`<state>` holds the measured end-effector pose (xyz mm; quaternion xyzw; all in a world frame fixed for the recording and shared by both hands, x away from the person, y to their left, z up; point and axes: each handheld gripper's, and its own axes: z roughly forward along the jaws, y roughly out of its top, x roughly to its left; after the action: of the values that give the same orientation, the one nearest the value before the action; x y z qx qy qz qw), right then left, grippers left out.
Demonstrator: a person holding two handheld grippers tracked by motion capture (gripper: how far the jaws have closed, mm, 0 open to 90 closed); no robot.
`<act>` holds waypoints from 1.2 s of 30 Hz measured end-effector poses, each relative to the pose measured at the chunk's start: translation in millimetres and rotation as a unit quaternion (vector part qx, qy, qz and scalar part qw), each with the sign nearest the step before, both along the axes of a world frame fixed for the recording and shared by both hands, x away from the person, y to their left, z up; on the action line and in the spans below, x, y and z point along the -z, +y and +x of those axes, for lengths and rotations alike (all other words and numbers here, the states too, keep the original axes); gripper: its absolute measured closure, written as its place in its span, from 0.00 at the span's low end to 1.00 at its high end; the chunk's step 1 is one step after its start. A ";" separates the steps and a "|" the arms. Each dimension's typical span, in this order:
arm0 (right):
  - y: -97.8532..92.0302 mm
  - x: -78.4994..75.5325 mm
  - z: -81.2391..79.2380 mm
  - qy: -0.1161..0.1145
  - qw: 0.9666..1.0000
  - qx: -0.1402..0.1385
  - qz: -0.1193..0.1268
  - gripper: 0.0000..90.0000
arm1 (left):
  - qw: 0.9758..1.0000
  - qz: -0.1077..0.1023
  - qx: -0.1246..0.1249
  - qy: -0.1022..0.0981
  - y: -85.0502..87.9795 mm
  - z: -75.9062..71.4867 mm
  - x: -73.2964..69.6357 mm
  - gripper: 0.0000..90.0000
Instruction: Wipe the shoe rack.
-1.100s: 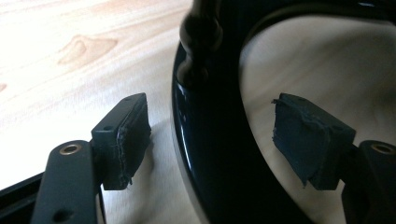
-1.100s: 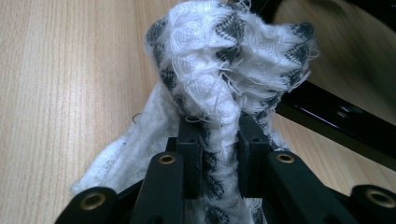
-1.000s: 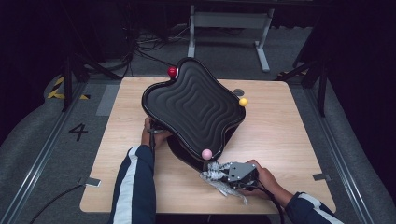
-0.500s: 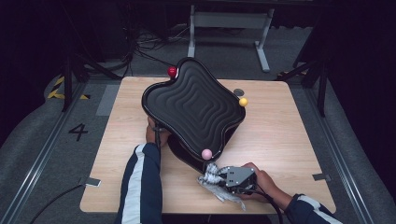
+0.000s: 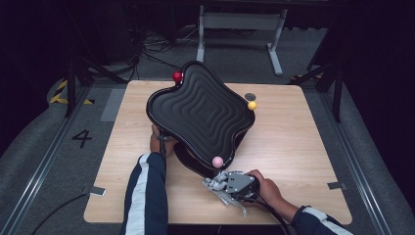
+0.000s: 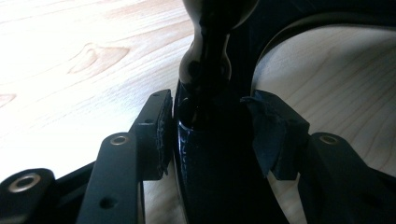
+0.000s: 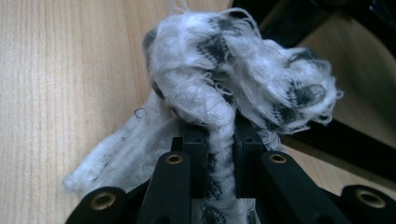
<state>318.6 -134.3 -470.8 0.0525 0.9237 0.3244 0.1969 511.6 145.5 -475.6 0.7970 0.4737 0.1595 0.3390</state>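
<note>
wooden counter [image 5: 303,147] carries our work: left tongs [image 6: 210,126], just closing, clamp the black tray's leg [image 6: 205,154] to steady it; right tongs [image 7: 219,140] pinch the white rag [image 7: 233,74] at five o'clock for wiping.

One black wavy tray [image 5: 198,115] with three balls, red [image 5: 177,76], yellow [image 5: 252,105] and pink [image 5: 218,161], stood beyond the right gripper [image 5: 222,185], which gripped one white cloth [image 7: 224,84].
</note>
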 end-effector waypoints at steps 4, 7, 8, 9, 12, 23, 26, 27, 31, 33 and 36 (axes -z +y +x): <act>-4.9 0.4 7.7 -0.007 1.000 0.024 -0.005 0.89 | 1.000 0.003 -0.008 -0.001 4.2 -5.1 0.0 0.56; -9.8 0.8 12.7 -0.014 0.999 0.037 -0.005 0.89 | 1.000 0.010 -0.017 -0.005 7.6 -11.5 0.3 0.56; -12.5 0.9 14.7 -0.013 0.999 0.039 -0.006 0.89 | 1.000 0.016 -0.019 -0.007 8.5 -14.2 -0.1 0.55; -15.5 1.0 16.8 -0.015 0.999 0.045 -0.007 0.89 | 1.000 0.016 -0.017 -0.008 10.0 -16.9 0.3 0.55; -26.8 1.1 25.1 -0.011 0.998 0.068 -0.004 0.89 | 1.000 0.011 -0.015 -0.013 15.5 -24.8 1.7 0.54; -54.8 -8.4 21.4 0.020 0.998 0.025 0.046 0.89 | 1.000 -0.008 -0.009 -0.007 26.4 -38.3 1.9 0.51; -47.9 -17.4 8.7 0.024 0.997 -0.004 0.079 0.89 | 1.000 -0.012 -0.009 -0.007 26.8 -39.6 2.3 0.51; -40.4 -18.3 3.7 0.019 0.996 -0.013 0.080 0.89 | 1.000 -0.010 -0.010 -0.006 26.8 -40.5 2.1 0.51; -21.7 -12.9 -1.6 0.007 0.998 -0.019 0.063 0.88 | 1.000 -0.009 -0.009 -0.005 27.8 -44.4 2.0 0.51; -16.0 -9.0 -2.8 -0.003 0.999 -0.012 0.039 0.88 | 1.000 -0.016 -0.008 -0.003 28.0 -46.5 2.5 0.51; -16.6 -2.4 1.6 -0.001 1.000 0.010 0.014 0.88 | 1.000 -0.016 -0.004 -0.004 29.4 -49.2 2.6 0.50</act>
<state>320.2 -150.9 -468.3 0.0644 0.9183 0.3352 0.2005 462.4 174.8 -478.3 0.7889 0.4780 0.1566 0.3529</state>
